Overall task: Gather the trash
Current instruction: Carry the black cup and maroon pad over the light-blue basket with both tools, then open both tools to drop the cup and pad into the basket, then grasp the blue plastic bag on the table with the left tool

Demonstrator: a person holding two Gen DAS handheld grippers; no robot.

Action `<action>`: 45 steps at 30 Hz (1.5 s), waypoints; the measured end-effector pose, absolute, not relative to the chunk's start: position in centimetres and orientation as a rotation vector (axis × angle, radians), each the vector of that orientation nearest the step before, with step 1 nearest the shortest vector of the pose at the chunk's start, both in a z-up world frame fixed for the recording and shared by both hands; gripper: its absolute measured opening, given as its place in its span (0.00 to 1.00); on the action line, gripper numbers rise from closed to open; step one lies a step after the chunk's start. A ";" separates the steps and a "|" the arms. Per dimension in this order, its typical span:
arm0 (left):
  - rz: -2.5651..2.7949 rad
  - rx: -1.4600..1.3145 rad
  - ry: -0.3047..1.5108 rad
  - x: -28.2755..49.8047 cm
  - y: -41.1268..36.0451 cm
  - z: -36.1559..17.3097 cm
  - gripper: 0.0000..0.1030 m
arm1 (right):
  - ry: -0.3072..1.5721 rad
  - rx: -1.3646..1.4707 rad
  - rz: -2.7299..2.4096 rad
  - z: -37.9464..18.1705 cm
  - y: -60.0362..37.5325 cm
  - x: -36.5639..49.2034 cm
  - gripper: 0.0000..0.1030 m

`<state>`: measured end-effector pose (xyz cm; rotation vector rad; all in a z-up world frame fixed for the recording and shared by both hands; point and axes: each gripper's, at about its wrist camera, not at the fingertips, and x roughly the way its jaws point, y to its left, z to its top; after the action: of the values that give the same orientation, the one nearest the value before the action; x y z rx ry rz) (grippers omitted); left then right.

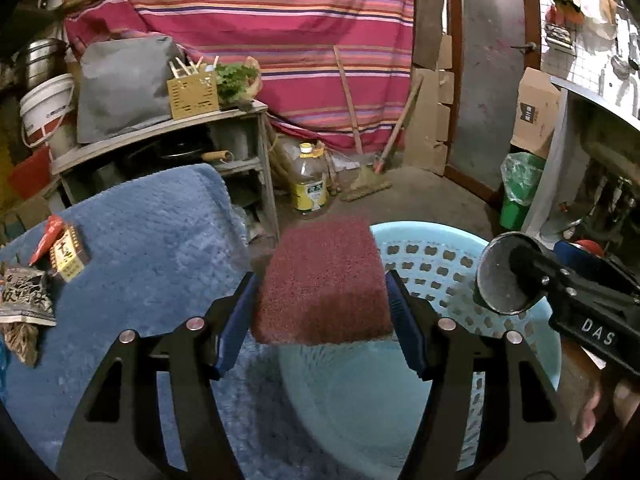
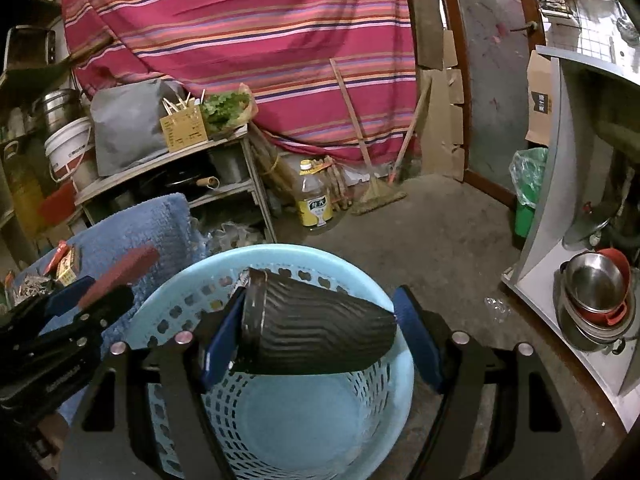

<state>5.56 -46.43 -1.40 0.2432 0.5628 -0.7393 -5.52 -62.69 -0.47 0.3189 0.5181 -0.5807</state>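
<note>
My left gripper [image 1: 322,312] is shut on a dark red scouring pad [image 1: 324,280] and holds it at the left rim of a light blue perforated basket [image 1: 440,264]. The pad also shows in the right wrist view [image 2: 124,270]. My right gripper [image 2: 320,332] is shut on a black ribbed paper cup [image 2: 316,332], lying sideways above the basket [image 2: 304,412]. The cup also shows in the left wrist view [image 1: 506,276]. Snack wrappers [image 1: 24,300] and a small yellow box [image 1: 68,258] lie on a blue fluffy mat [image 1: 152,248].
A wooden shelf [image 1: 168,132] with a grey bag, bucket and greens stands at the back left. An oil bottle [image 1: 310,184] and a broom [image 1: 368,184] stand by the striped cloth. A green bin [image 1: 520,192] and a grey cabinet [image 2: 560,216] with metal bowls are at the right.
</note>
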 end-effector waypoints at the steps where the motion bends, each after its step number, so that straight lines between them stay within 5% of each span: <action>1: -0.741 0.248 0.556 5.5 -46.4 -1.4 0.62 | 0.518 0.323 -0.576 -0.5 -62.7 -5.5 0.71; 9: -0.691 0.214 0.497 5.5 -44.2 0.6 0.88 | 0.538 0.310 -0.554 -0.8 -61.9 -4.2 0.71; 15: -0.592 0.170 0.495 7.1 -38.9 1.5 0.93 | 0.551 0.274 -0.563 -0.6 -60.2 -2.5 0.75; 19: -0.535 0.148 0.494 8.1 -34.1 2.1 0.95 | 0.552 0.244 -0.590 -0.4 -58.8 -1.7 0.88; 33: -0.306 0.133 0.436 11.6 -16.9 3.5 0.95 | 0.493 0.162 -0.496 1.9 -49.5 2.3 0.91; 45: -0.200 0.120 0.620 17.7 -7.9 -1.8 0.95 | 0.531 0.140 -0.327 1.2 -40.0 9.1 0.91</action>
<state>17.68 -7.92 -1.82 0.1199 0.6197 -0.1998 9.13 -40.04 1.23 0.1399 0.5313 -0.3274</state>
